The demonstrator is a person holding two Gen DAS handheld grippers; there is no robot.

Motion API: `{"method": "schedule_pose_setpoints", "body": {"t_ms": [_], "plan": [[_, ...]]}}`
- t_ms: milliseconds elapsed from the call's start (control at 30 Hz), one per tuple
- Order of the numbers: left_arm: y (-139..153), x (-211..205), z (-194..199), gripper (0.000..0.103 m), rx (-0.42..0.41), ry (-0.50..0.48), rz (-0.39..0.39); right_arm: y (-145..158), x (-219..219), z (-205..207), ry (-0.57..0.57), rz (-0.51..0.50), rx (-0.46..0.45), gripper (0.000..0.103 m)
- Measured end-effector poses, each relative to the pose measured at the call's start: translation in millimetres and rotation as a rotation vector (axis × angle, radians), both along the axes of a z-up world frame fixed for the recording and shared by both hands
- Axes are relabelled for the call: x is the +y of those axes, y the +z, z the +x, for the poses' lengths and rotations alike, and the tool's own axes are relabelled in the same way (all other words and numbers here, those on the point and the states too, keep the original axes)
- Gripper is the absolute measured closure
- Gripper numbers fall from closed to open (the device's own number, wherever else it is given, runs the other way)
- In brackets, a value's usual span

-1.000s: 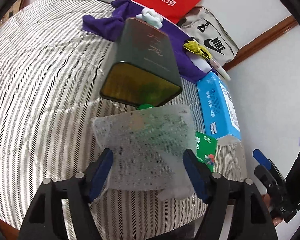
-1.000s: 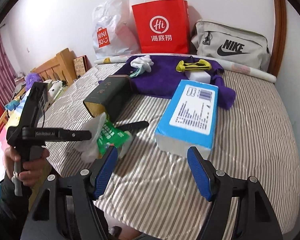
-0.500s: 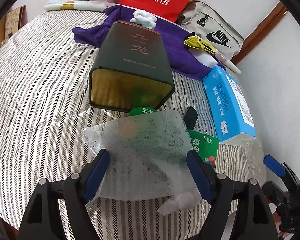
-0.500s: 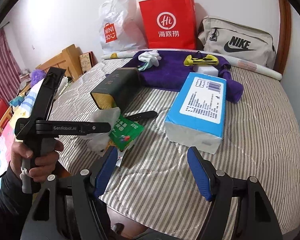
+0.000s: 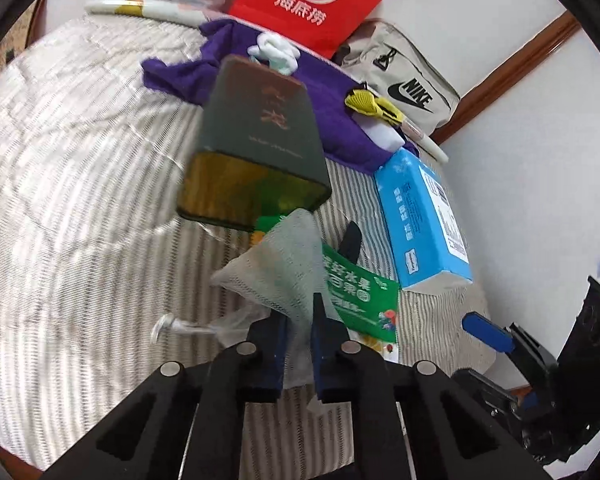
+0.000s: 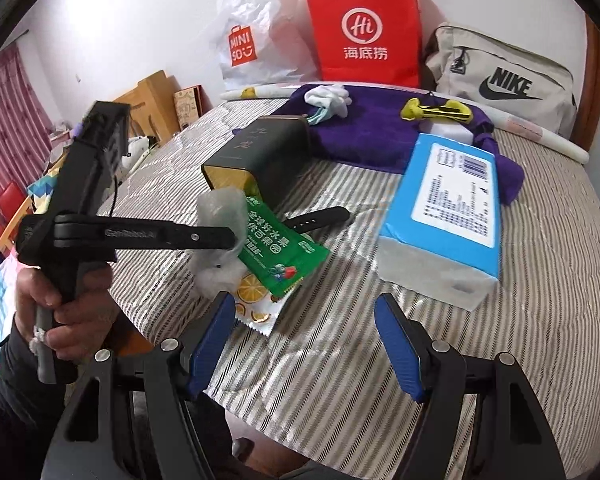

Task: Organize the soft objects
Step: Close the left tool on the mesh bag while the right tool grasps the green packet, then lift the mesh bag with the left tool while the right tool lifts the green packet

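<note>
The left hand-held gripper [image 5: 299,344] has just pinched shut on the foam net [image 5: 284,268], ready to lift; the right hand-held gripper [image 6: 304,342] waits open.

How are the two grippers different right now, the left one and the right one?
The left gripper is shut, its jaws having just closed on the white foam mesh sheet; the right gripper stands open with nothing between its fingers. The left gripper sits over the green snack packet by the dark tin; the right gripper hangs nearer the bed's edge, pointing between that packet and the blue tissue pack. Both have blue pads on black fingers.
</note>
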State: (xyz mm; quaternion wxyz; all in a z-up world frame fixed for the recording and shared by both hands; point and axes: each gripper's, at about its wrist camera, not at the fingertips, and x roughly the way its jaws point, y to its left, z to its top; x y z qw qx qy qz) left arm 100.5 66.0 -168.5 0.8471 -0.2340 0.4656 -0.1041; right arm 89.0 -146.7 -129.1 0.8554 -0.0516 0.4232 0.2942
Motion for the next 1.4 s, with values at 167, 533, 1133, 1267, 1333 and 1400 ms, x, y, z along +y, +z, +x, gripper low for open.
{"method": "schedule_pose_setpoints", "body": {"t_ms": [167, 533, 1133, 1267, 1333, 1400], "plan": [[7.8, 16.0, -2.5, 0.094, 0.02, 0.058, 0.128, 3.5, 17.7, 3.0, 0.034, -0.014, -0.012, 0.031], [-9.1, 41.6, 2.4, 0.094, 0.071, 0.099, 0.199, 0.3, 58.6, 16.7, 0.088, -0.077, -0.04, 0.031], [-20.0, 50.2, 4.2, 0.094, 0.052, 0.045, 0.108, -38.0, 96.1, 56.0, 0.126, -0.147, 0.04, 0.031], [-21.8, 53.9, 3.9, 0.094, 0.049, 0.044, 0.073, -38.2, 97.8, 65.8, 0.127, -0.13, 0.063, 0.032], [-22.8, 56.1, 3.7, 0.094, 0.049, 0.044, 0.057, -35.6, 96.6, 68.1, 0.127, -0.116, 0.072, 0.039], [-23.5, 57.6, 3.5, 0.094, 0.05, 0.044, 0.046, -31.7, 94.7, 68.1, 0.125, -0.116, 0.068, 0.052]]}}
